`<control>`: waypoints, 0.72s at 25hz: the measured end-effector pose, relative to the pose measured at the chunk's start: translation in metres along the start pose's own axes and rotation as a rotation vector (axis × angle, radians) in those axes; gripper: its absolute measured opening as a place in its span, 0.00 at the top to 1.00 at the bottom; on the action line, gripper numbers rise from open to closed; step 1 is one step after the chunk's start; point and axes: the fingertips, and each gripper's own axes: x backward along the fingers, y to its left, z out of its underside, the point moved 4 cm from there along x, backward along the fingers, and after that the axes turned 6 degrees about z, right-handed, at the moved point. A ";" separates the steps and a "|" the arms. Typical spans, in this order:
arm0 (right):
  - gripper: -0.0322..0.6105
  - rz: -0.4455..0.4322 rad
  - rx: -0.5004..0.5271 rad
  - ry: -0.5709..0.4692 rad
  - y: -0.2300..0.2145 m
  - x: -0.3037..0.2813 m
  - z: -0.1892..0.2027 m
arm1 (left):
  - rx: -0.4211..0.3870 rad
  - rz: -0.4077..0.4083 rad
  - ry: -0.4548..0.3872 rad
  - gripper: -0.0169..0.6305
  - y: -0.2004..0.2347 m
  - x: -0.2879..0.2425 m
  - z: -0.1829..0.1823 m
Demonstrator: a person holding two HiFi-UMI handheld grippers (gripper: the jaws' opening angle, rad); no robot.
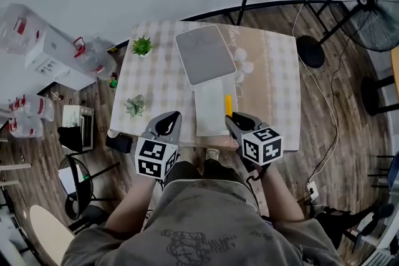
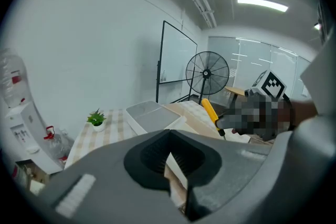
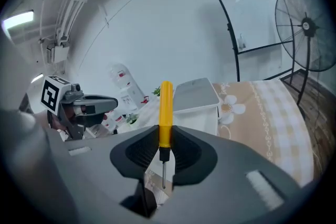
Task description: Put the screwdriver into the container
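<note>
Holding the screwdriver [image 3: 166,107] clamped by its yellow handle in my right tool [image 3: 165,157], over the open container's [image 1: 201,110] near right corner on the bench [image 1: 156,81], I judged: center it, lower, then release. Left tool [image 2: 170,168] was closed, empty.
</note>
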 end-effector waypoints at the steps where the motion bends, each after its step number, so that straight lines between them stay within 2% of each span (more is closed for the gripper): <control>1: 0.80 -0.010 0.005 0.018 -0.002 -0.008 0.001 | 0.008 -0.005 0.012 0.97 0.002 -0.005 0.003; 9: 0.80 -0.036 0.064 0.185 -0.004 -0.066 0.017 | 0.075 -0.024 0.103 0.97 0.028 -0.024 0.032; 18: 0.80 -0.030 0.121 0.418 -0.004 -0.126 0.038 | 0.116 -0.011 0.152 0.97 0.067 -0.030 0.053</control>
